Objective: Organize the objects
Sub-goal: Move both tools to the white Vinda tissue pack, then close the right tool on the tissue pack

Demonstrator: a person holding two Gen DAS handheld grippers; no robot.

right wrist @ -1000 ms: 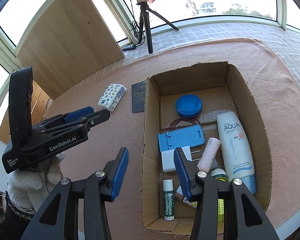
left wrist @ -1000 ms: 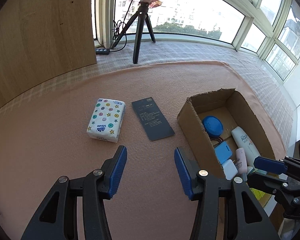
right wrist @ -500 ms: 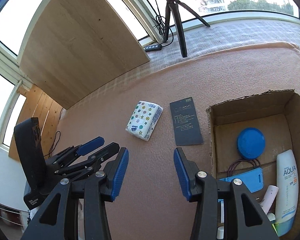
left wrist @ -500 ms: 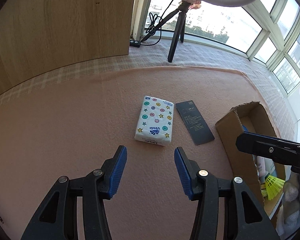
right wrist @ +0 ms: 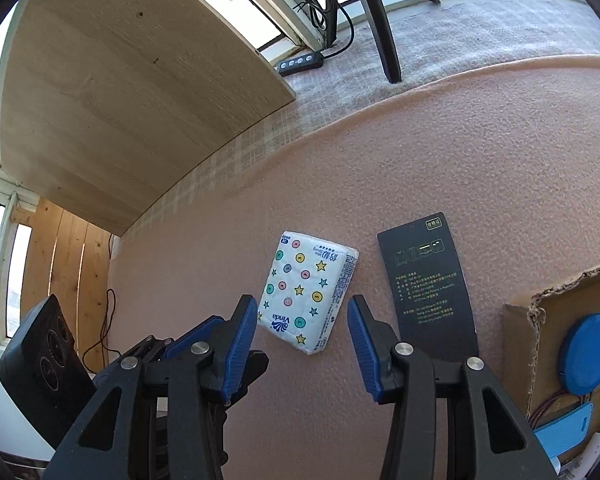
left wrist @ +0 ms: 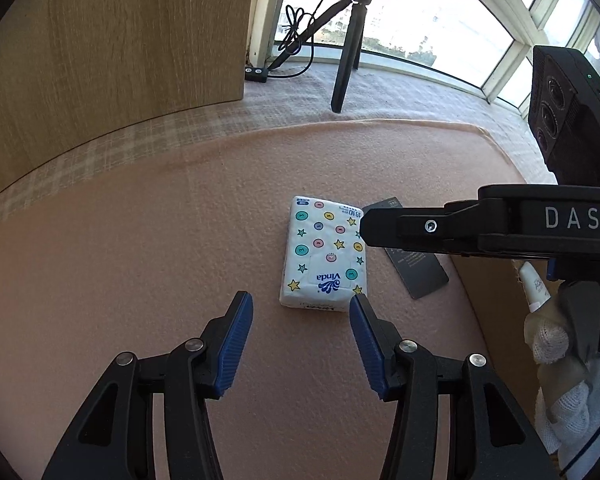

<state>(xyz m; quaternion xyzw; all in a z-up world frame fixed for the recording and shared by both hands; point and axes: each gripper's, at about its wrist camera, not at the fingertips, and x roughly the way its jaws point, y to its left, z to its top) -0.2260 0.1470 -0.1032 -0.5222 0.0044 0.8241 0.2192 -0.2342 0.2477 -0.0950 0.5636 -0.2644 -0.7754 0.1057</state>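
Note:
A white tissue pack [left wrist: 324, 252] [right wrist: 306, 288] printed with stars and dots lies flat on the pink blanket. A black card [left wrist: 420, 276] [right wrist: 432, 280] lies just right of it. My left gripper [left wrist: 299, 298] is open just short of the pack's near end, with nothing between its pads. My right gripper [right wrist: 302, 300] is open too; the pack's near end shows in the gap between its fingertips, untouched. In the left wrist view the right gripper [left wrist: 380, 232] reaches in from the right and covers part of the card. The left gripper [right wrist: 236, 360] shows low at the left in the right wrist view.
A cardboard box [right wrist: 548, 308] stands to the right, holding a blue disc [right wrist: 586, 354], a blue stand [right wrist: 560, 436] and a white tube [left wrist: 534, 288]. A gloved hand [left wrist: 552, 344] holds the right gripper. Behind are a tripod leg [left wrist: 344, 80], a cable switch [right wrist: 300, 64] and a wooden panel [left wrist: 120, 40].
Both grippers have swung left and lower, from the box to the tissue pack. The box has slid to the right edge of both views. Both jaw gaps look unchanged.

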